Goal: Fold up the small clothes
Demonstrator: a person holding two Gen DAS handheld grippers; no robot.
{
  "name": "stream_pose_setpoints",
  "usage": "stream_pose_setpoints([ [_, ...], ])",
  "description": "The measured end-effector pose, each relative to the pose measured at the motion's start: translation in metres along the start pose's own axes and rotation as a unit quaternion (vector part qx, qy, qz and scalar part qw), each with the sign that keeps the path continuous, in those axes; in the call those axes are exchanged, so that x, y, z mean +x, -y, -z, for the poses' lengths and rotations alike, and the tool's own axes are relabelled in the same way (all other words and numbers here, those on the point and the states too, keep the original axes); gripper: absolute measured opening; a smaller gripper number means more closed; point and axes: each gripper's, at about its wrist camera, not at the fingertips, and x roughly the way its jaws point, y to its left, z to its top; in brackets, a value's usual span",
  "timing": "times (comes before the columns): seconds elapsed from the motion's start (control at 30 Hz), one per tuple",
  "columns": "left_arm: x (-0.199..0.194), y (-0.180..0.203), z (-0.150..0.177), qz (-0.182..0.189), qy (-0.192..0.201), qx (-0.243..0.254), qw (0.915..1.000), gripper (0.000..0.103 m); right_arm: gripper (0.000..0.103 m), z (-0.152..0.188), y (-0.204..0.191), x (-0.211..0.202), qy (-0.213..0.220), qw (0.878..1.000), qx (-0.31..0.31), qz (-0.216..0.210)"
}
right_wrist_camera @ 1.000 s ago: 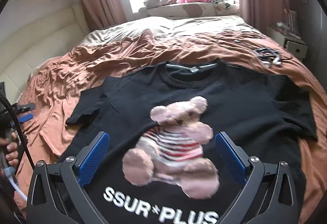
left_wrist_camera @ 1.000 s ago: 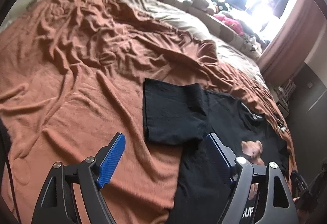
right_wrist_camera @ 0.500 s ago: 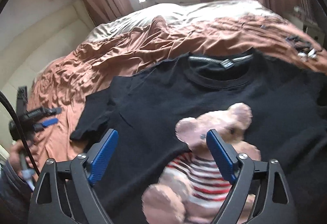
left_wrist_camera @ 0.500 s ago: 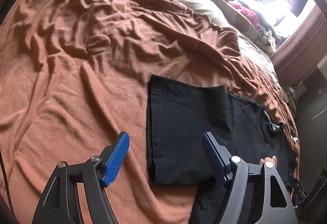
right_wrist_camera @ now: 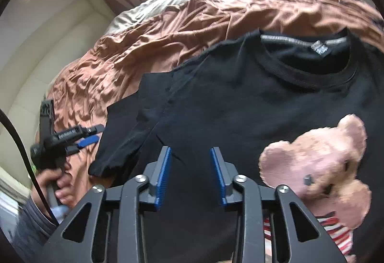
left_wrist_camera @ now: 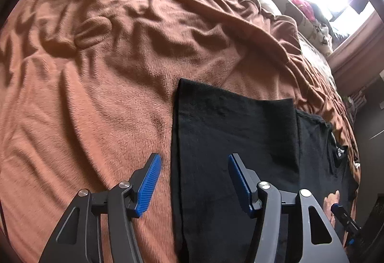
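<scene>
left tool (left_wrist_camera: 194, 181) half-wide, closing astride the black t-shirt's (left_wrist_camera: 235, 133) sleeve edge — right tool (right_wrist_camera: 190, 175) narrow, closing over its chest; rumpled brown blanket (left_wrist_camera: 100, 85) beyond.

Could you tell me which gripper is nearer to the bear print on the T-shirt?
Right. The right gripper hovers just beside the bear print; the left gripper straddles the sleeve edge, far from it.

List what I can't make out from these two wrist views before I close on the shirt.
- T-shirt hem and right sleeve: cut off by the frame edges, right wrist view.
- Bear print: blurred, lower part cut off.
- Whether either tool touches the cloth: right tool, left tool, depth unclear.
- Windowsill items: washed out by glare.
</scene>
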Motion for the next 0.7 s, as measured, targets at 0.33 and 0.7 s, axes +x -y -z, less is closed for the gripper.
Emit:
stream_pose_setpoints([
  [0.33,0.005,0.006,-0.016,-0.027,0.01,0.017,0.9994,0.003,0.01,-0.021,0.0,0.04,-0.02,0.997,0.057,-0.045],
  [0.7,-0.043,0.025,-0.029,0.031,0.045,0.028,0.9981,0.003,0.009,-0.02,-0.008,0.079,-0.054,0.994,0.069,-0.065],
])
